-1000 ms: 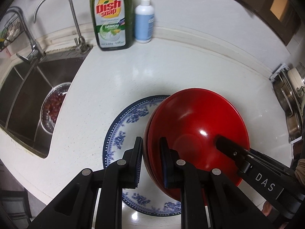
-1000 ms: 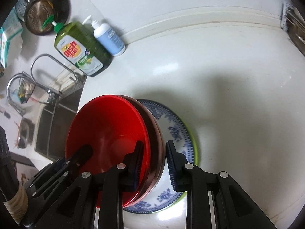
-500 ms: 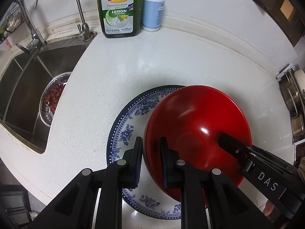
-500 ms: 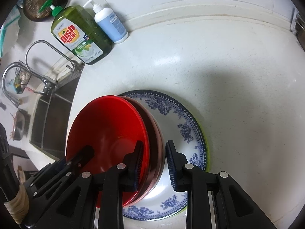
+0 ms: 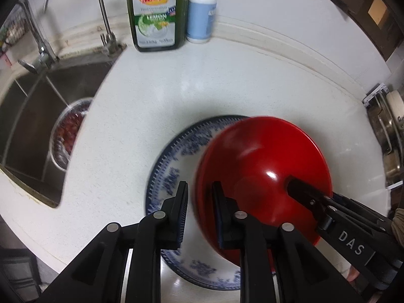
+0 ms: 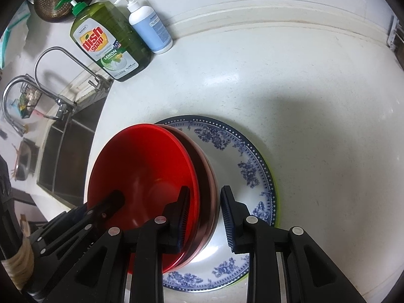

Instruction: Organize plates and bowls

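A red bowl [image 5: 265,166] sits on a blue-and-white patterned plate [image 5: 174,166] on the white counter. In the right wrist view the red bowl [image 6: 141,171] is nested in a brownish bowl [image 6: 207,176] on the plate [image 6: 247,166], with a green rim showing under the plate. My left gripper [image 5: 199,197] straddles the bowl's left rim, one finger inside and one outside. My right gripper [image 6: 204,204] straddles the right rim of both bowls. Neither visibly pinches the rim. The right gripper's finger [image 5: 315,197] shows inside the bowl in the left view.
A green dish soap bottle [image 5: 154,12] and a white-and-blue pump bottle [image 5: 202,15] stand at the back wall. A steel sink [image 5: 38,116] with a metal bowl of red food [image 5: 68,136] and taps lies to the left. Metal pans [image 5: 388,141] sit at the far right.
The bowls and plate have come nearer in both views and the soap bottles have shifted. Both grippers keep their places astride the bowl rims.
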### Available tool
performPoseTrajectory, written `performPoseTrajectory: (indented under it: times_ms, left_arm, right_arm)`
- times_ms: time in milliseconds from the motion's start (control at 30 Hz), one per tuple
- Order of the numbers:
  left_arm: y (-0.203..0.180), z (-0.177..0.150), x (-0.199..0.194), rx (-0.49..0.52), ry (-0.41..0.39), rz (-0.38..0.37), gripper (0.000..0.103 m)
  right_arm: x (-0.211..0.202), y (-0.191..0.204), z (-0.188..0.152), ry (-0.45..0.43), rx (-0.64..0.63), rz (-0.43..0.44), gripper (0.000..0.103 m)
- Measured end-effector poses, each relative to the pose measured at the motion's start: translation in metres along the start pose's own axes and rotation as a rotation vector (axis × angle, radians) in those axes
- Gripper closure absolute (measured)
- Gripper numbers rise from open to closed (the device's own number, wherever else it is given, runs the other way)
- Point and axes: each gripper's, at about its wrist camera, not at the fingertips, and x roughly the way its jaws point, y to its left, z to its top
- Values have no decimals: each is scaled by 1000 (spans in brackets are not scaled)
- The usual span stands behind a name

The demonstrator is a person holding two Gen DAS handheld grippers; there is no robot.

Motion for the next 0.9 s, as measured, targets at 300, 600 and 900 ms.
performPoseTrajectory:
  times_ms: [300, 600, 900]
  left_arm:
    - [4, 9, -31, 83, -140, 23, 45]
    - [-1, -8, -71, 169, -305, 23, 29]
    - [-16, -70, -127, 187, -489, 31, 5]
  right_arm:
    - [-21, 4, -5, -93, -34, -36, 53]
    - [-75, 9, -21, -285, -94, -133, 30]
    - [-124, -3, -76, -431, -111, -179, 25]
